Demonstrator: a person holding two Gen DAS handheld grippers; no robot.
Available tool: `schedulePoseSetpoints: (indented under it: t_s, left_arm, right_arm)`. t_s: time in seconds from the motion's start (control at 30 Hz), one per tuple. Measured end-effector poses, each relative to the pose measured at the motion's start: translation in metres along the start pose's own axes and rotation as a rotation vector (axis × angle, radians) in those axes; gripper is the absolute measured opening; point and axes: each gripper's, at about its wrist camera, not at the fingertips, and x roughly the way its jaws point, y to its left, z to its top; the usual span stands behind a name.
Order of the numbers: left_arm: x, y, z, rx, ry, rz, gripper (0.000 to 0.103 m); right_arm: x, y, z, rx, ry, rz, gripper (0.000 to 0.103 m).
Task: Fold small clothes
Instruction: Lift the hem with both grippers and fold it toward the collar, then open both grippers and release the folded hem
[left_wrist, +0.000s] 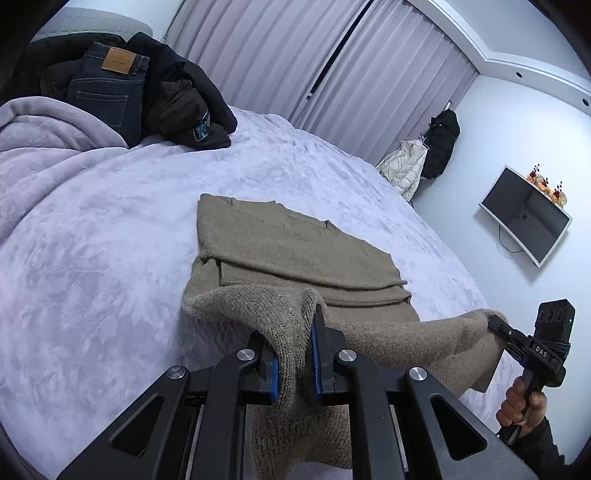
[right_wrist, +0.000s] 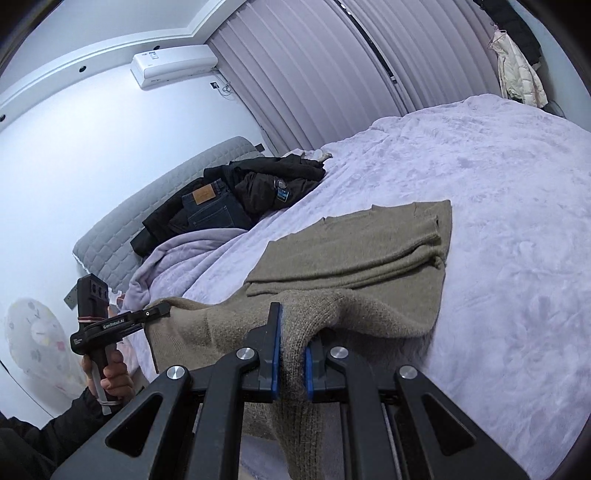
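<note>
A taupe knit sweater lies partly folded on the lavender bed cover. Its near edge is lifted off the bed and hangs stretched between both grippers. My left gripper is shut on one corner of that edge, knit bunched between its blue pads. It also shows at the left of the right wrist view as the left gripper, held by a hand. My right gripper is shut on the other corner. In the left wrist view, the right gripper pinches the cloth at the far right.
A pile of dark clothes with jeans on top sits at the head of the bed beside a bunched lavender blanket. Curtains run behind the bed. A wall screen and hanging jackets are on the right.
</note>
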Motion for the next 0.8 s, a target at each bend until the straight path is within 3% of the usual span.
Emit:
schedulePoseSetpoints:
  t_s: [0.23, 0.43, 0.8]
  left_arm:
    - [0.035, 0.008, 0.040, -0.055, 0.012, 0.006, 0.014]
    - [0.092, 0.022, 0.073, -0.108, 0.064, 0.030, 0.014]
    - [0.201, 0.048, 0.103, -0.158, 0.188, 0.075, 0.014]
  right_arm:
    - [0.035, -0.011, 0.045, 0.014, 0.020, -0.021, 0.011]
    - [0.085, -0.047, 0.083, 0.083, 0.067, -0.045, 0.011]
    - [0.170, -0.125, 0.102, 0.243, 0.161, -0.139, 0.011]
